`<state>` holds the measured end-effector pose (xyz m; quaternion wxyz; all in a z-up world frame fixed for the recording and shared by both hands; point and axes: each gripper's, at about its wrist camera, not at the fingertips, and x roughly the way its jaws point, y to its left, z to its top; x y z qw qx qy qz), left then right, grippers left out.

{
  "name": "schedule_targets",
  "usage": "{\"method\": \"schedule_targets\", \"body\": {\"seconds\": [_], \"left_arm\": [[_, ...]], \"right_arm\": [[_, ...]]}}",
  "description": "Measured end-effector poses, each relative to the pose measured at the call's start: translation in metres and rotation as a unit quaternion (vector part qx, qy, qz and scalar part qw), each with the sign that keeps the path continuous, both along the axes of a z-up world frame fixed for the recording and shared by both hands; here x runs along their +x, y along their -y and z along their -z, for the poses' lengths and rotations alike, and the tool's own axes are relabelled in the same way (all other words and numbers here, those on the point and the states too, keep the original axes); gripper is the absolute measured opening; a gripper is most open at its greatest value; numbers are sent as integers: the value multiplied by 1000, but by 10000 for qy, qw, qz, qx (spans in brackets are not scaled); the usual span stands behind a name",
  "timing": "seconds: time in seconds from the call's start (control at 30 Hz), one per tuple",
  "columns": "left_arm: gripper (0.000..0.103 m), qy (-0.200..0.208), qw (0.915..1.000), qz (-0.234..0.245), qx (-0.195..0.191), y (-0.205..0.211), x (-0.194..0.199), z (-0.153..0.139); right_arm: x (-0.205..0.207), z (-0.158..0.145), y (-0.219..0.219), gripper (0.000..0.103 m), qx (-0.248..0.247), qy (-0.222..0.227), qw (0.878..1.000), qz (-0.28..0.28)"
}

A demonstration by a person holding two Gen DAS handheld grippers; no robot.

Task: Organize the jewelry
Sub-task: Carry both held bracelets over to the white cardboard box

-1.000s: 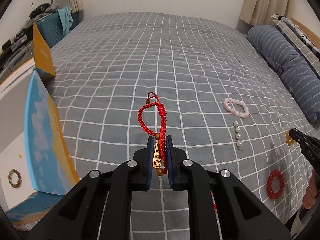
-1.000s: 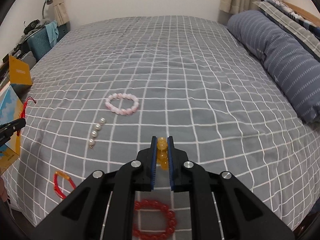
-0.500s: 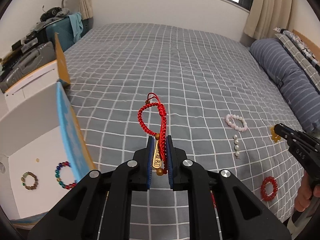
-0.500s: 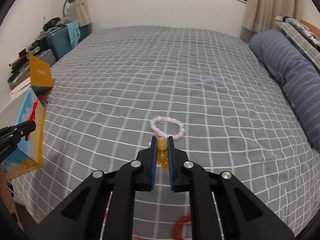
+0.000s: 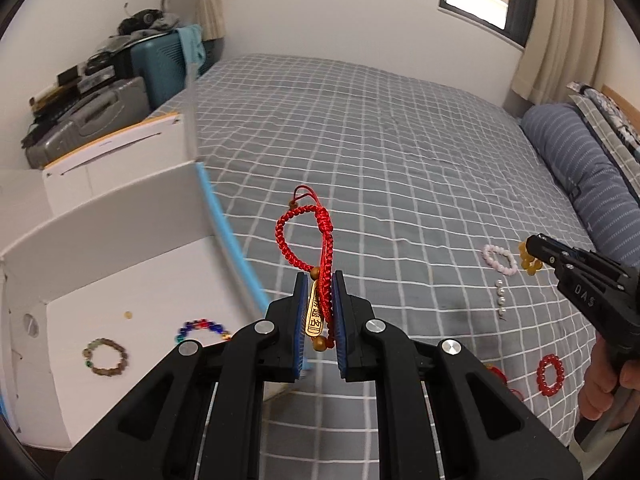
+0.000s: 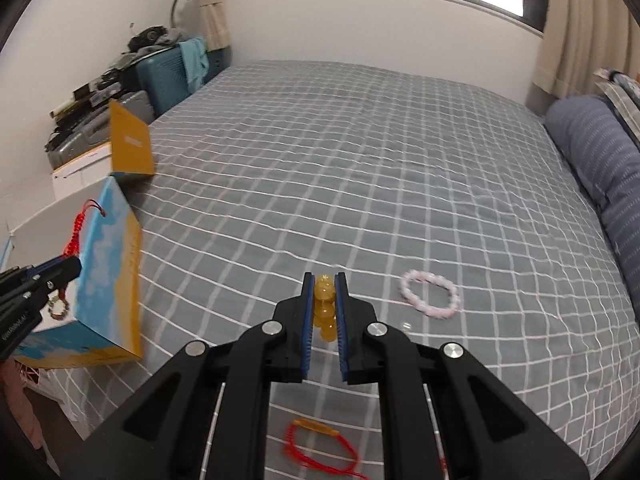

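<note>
Two bracelets (image 5: 106,356) already lie in the open box (image 5: 120,248) at the bed's left edge. The left gripper (image 5: 318,312) pinches a red cord bracelet (image 5: 304,232) beside the box, and the right gripper (image 6: 324,308) pinches amber beads (image 6: 325,304) above the bed (image 6: 360,160). A pink bracelet (image 6: 430,298), pearls (image 5: 500,298), a red bead bracelet (image 5: 551,374) and another red cord (image 6: 320,446) remain near the bed's near edge.

Two wrist fisheyes, both looking forward along my tongs across the grey checked bedspread (image 5: 400,152).

My left camera sits above the bed's left edge beside the open white-lined cardboard box (image 5: 120,280), facing the window wall; my right one sits further right, aimed likewise. Both share the pink bead bracelet (image 6: 430,298), box and each other's tongs.
</note>
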<state>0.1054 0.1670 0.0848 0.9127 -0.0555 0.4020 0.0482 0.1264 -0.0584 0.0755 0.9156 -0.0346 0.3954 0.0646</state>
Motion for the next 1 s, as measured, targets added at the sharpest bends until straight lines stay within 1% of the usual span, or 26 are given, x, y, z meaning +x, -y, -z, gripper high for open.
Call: {"method": "schedule_targets", "body": {"seconds": [0.2,0.33,0.53,0.63,1.0], "left_arm": [[12,50,9994,-338,8,-31,-14,-7],[12,76,9984,-556,96,-50,-25,-11],[12,91,9956,-928,79,-85,-43,-16],[12,97,9945,-1039,60,-101,-50,-19],[12,21,9855,-1695,44,-163,-76,-21]], "right_arm": [[1,-13,-42,9,-12,122,9993,-353],[1,-18,-74,9,-50,192,9979,-612],[-3,-27,-121,9,33,245,9944,-1029],[-5,-31,-146,9,60,249,9917,-1257],[-16,-44,-230,9,107,281,9810,-1915]]}}
